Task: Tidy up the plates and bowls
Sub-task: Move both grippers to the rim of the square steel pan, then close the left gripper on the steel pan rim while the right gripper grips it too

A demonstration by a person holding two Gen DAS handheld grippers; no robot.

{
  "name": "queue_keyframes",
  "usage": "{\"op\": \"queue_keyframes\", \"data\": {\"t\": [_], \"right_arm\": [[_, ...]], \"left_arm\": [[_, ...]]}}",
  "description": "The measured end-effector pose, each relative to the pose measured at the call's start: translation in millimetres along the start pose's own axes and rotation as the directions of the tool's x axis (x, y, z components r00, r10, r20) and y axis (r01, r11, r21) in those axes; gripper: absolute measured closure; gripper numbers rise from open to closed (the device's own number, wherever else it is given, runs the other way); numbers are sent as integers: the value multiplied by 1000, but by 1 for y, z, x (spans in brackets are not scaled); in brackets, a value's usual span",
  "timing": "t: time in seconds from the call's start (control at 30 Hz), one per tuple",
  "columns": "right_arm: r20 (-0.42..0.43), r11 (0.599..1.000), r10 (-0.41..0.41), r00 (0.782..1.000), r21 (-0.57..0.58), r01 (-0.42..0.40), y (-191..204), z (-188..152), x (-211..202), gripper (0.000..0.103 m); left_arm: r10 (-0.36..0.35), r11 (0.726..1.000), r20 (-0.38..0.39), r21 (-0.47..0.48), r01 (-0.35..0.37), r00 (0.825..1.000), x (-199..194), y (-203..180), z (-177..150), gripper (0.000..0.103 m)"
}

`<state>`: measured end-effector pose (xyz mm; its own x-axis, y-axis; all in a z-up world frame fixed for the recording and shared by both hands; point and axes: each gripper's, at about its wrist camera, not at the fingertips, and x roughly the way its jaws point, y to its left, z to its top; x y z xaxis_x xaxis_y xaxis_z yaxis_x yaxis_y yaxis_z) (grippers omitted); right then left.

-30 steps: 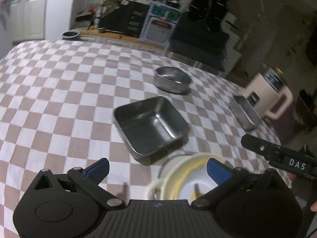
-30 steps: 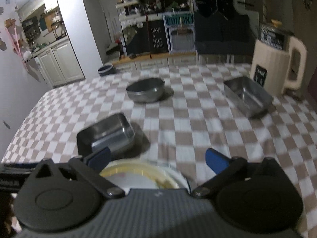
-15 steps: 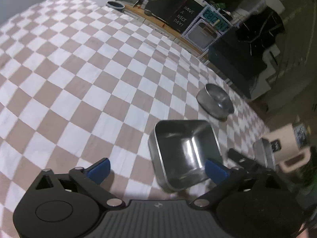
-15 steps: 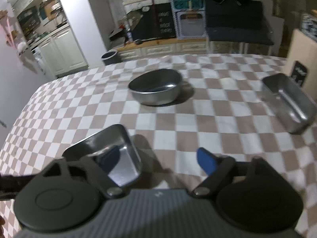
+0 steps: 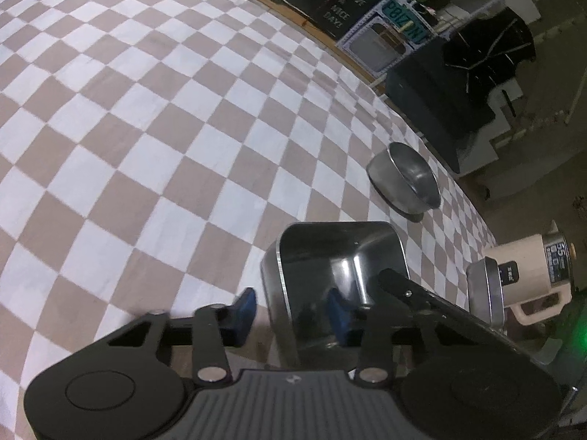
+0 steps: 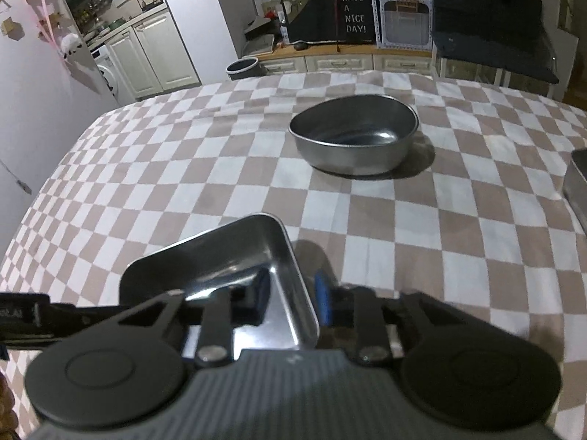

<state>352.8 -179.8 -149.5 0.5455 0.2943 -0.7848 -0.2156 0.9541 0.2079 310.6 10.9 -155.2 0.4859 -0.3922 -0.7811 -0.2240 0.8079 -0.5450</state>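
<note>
**Mia:** What changed just now?

**Ben:** A second ago both grippers were up high with their jaws wide. Now the left gripper (image 5: 292,310) and the right gripper (image 6: 292,295) have come down onto the square metal tray (image 6: 220,253), one on each side wall. The jaws are much closer together.

**Mia:** Are they holding it?

**Ben:** The left jaws sit either side of the wall with a gap showing. The right ones look snug, but I cannot tell if they pinch. I think a lift comes next.

**Mia:** Where is the tray?

**Ben:** On the table (image 5: 146,110), nearer us than the round bowl (image 6: 352,139) by the far edge.

**Mia:** Anything hidden?

**Ben:** The yellow-and-white dish from before is out of view. The other tray (image 6: 576,183) at the right edge is cut off.
</note>
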Motion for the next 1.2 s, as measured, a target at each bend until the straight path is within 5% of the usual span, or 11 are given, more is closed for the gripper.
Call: {"op": "queue_keyframes", "data": {"t": [0.07, 0.6, 0.77, 1.2], "right_arm": [[-2, 1000, 0, 1000, -4, 0, -1, 0, 3, 81], [51, 995, 64, 997, -74, -60, 34, -10, -43, 88], [62, 991, 84, 995, -107, -77, 55, -17, -60, 90], [59, 981, 189, 980, -58, -185, 107, -33, -86, 93]], "left_arm": [[14, 1000, 1, 10, -14, 1000, 1, -3, 0, 79], [41, 989, 123, 138, -58, 992, -47, -3, -1, 79], [53, 987, 191, 139, -80, 980, -74, 8, -1, 94], [35, 982, 316, 166, -92, 948, -143, 37, -1, 94]]}}
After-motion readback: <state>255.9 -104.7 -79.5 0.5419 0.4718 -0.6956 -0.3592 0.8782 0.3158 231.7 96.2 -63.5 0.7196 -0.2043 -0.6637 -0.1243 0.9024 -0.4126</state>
